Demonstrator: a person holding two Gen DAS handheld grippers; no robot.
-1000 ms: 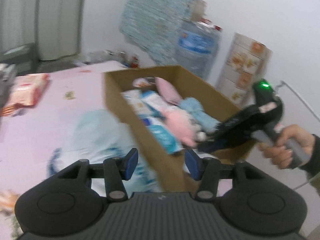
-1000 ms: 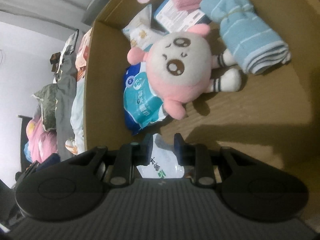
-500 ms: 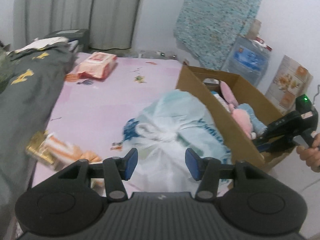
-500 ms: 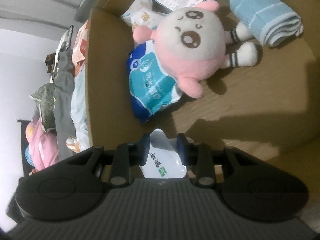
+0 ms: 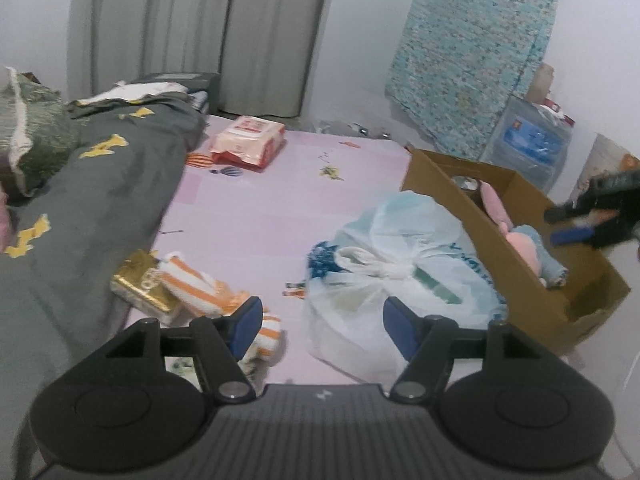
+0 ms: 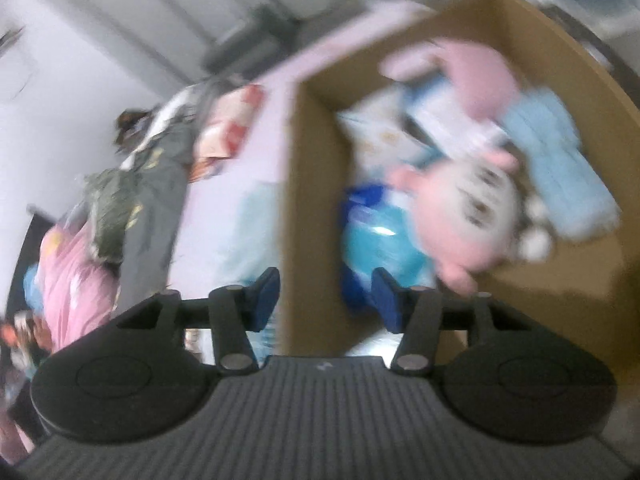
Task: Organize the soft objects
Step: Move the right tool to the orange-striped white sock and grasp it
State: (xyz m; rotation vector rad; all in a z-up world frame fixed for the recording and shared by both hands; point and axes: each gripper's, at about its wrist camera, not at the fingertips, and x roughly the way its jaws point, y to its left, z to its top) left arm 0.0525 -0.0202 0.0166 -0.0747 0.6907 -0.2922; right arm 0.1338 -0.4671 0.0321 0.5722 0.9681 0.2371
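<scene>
My left gripper [image 5: 324, 328] hovers over the pink bed sheet with its jaws opening and nothing between them. A tied white plastic bag [image 5: 400, 272] lies just ahead of it, and an orange-striped towel [image 5: 192, 288] is to its left. The cardboard box [image 5: 520, 264] stands to the right. In the blurred right wrist view it holds a pink plush doll [image 6: 472, 216], a rolled blue towel [image 6: 560, 160] and a blue packet [image 6: 376, 236]. My right gripper [image 6: 326, 300] hangs above the box's near wall [image 6: 312, 200], its jaws opening with nothing in them, and shows as the right gripper [image 5: 592, 216] over the box.
A gold packet [image 5: 140, 284] lies beside the striped towel. A grey quilt [image 5: 100, 184] covers the bed's left side, with a red-and-white tissue pack [image 5: 248, 140] further back. A patterned cloth [image 5: 472, 60] and a water bottle [image 5: 528, 144] stand against the wall behind the box.
My left gripper swung left from the box to over the bed and its jaws widened. My right gripper let go of a white packet inside the box, lifted and opened.
</scene>
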